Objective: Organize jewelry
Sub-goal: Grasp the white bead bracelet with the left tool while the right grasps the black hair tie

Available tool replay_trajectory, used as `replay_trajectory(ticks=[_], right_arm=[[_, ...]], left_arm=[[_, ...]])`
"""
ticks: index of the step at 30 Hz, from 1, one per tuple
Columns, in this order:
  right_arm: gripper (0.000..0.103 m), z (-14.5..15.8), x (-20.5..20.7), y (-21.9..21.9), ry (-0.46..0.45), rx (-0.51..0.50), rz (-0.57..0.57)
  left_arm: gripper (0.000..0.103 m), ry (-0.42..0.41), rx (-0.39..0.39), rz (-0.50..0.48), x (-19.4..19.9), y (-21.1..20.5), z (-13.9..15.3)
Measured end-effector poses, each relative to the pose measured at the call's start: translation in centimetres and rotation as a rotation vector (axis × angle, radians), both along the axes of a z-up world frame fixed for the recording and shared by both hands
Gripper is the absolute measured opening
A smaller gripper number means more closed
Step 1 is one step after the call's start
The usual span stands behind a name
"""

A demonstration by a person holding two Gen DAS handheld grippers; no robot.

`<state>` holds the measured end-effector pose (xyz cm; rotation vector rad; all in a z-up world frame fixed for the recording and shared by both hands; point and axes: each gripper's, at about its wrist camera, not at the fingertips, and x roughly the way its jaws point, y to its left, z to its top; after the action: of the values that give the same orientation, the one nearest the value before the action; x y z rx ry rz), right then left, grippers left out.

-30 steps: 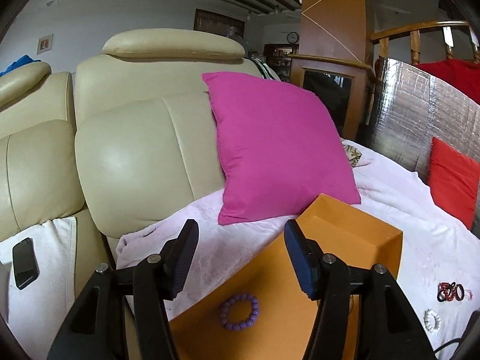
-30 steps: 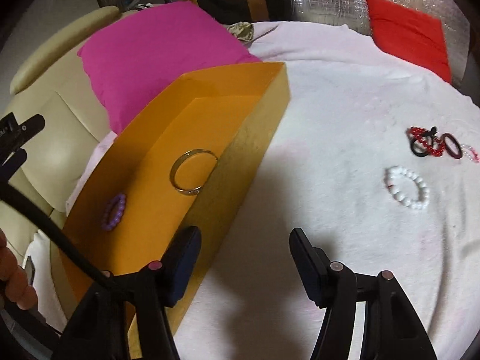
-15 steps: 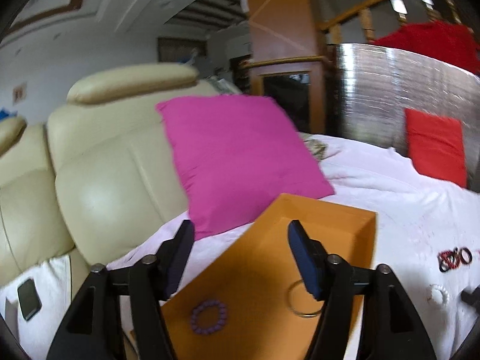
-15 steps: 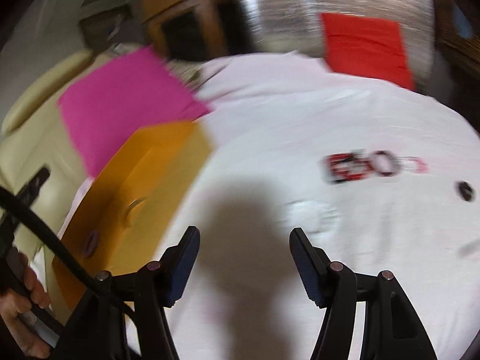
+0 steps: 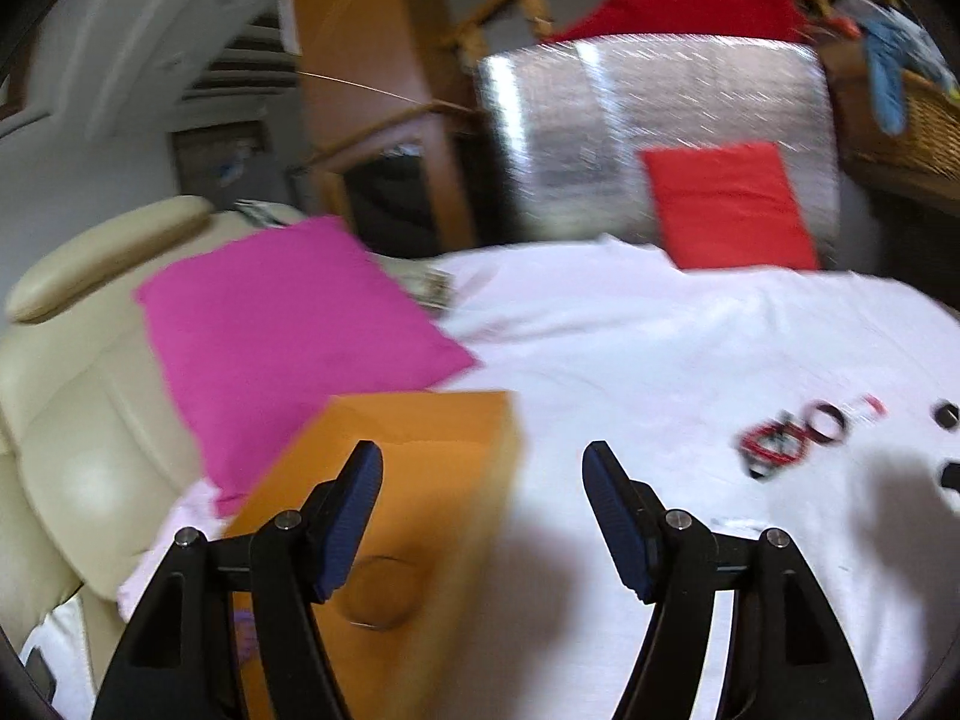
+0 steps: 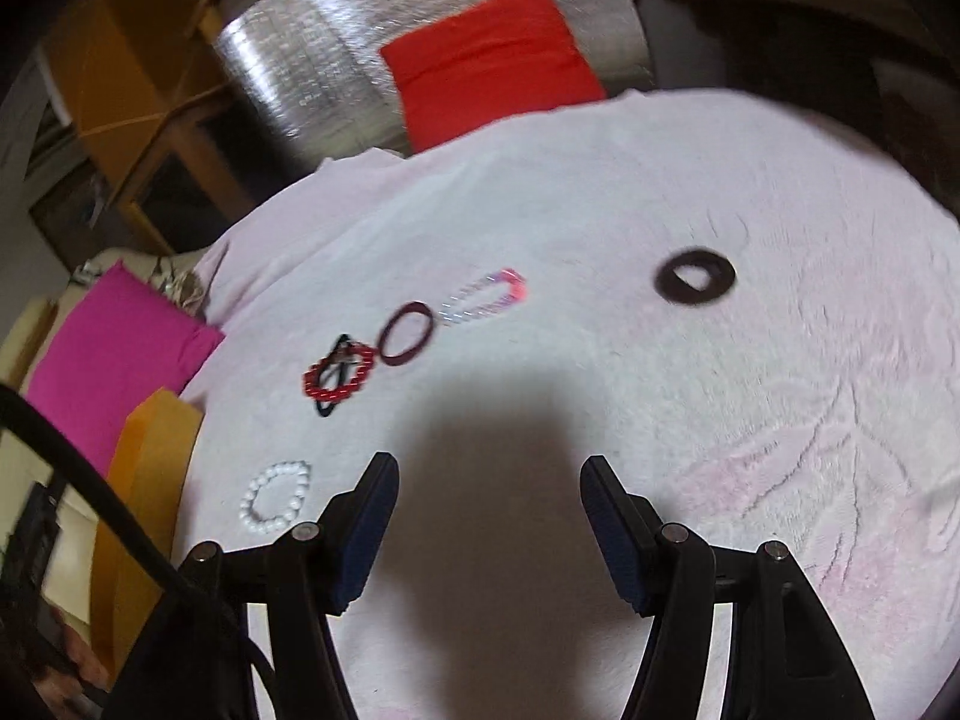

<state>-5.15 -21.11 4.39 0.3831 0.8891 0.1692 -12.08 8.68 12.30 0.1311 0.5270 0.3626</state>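
White fleecy blanket (image 6: 600, 228) covers the bed where I work, with a red cushion (image 5: 729, 204) propped against a silvery panel (image 5: 600, 120) at the back and a pink cushion (image 5: 282, 330) leaning on the cream sofa (image 5: 78, 420) to the left.

At the blanket's left edge sits my orange box (image 5: 420, 450). Inside it lies a thin metal bangle (image 5: 378, 594), and a purple bead bracelet (image 5: 243, 630) shows partly behind my left tool's arm; both are blurred.

Out on the blanket are a white bead bracelet (image 6: 276, 498), a red bead bracelet (image 6: 339, 375) lying over a black band (image 6: 330, 408), a dark bangle (image 6: 406, 334) just beside them, a pale pink-tipped bracelet (image 6: 486, 297) next in line, and a dark ring (image 6: 695, 275) well apart to the right.

My left gripper (image 5: 482, 516) hangs over the box's right wall, fingers spread with nothing between them. My right gripper (image 6: 488, 522) hovers over bare blanket, fingers also spread and empty.

Compared with a second ago, both views have swung to the right: the box has slid from the centre to the left edge of my right view, and the dark ring has come into sight. My left fingers stand wider apart than before.
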Motion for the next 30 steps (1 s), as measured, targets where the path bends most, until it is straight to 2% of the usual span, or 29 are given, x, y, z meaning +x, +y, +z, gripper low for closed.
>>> replay_trajectory(ticks=[3,7,10,15,17,21,23,24,26,28,29,30], right_arm=[[0.067,-0.2,1.0,0.0,0.008,0.040,0.042],[0.067,-0.1,2.8,1.6,-0.016,0.078,0.150],[0.059,-1.0,4.7,3.6,0.008,0.130,0.229],[0.059,-2.5,7.1,6.8,0.040,0.127,0.283],[0.058,-2.7,8.0,6.8,0.050,0.134,0.255],[0.057,-1.6,8.8,4.0,0.006,0.142,0.124],[0.057,-1.3,8.9,2.3,0.007,0.149,0.073],[0.057,-1.1,8.9,1.5,0.008,0.146,0.052],[0.057,-0.7,9.0,0.0,0.002,0.120,0.009],[0.057,0.1,8.7,-2.3,-0.011,0.088,-0.039],[0.057,0.3,8.5,-3.7,-0.012,0.075,-0.071],[0.057,0.4,8.5,-4.7,-0.011,0.068,-0.095]], left_arm=[[0.070,0.089,-0.089,-0.066,1.8,-1.4,-1.5],[0.070,0.206,-0.166,-0.114,4.0,-2.5,-3.9],[0.070,0.299,-0.249,-0.159,5.6,-2.6,-5.8],[0.070,0.389,-0.349,-0.183,7.0,-1.8,-8.2],[0.070,0.393,-0.361,-0.179,7.2,-1.6,-8.7],[0.067,0.391,-0.389,-0.228,7.5,-2.0,-9.1],[0.050,0.398,-0.382,-0.251,8.0,-2.6,-9.4],[0.046,0.400,-0.368,-0.261,8.2,-2.9,-9.5],[0.028,0.407,-0.347,-0.289,8.4,-3.7,-9.4],[0.022,0.414,-0.354,-0.313,8.7,-4.3,-9.5],[0.014,0.414,-0.351,-0.316,8.6,-4.3,-9.4],[0.014,0.414,-0.348,-0.320,8.6,-4.4,-9.4]])
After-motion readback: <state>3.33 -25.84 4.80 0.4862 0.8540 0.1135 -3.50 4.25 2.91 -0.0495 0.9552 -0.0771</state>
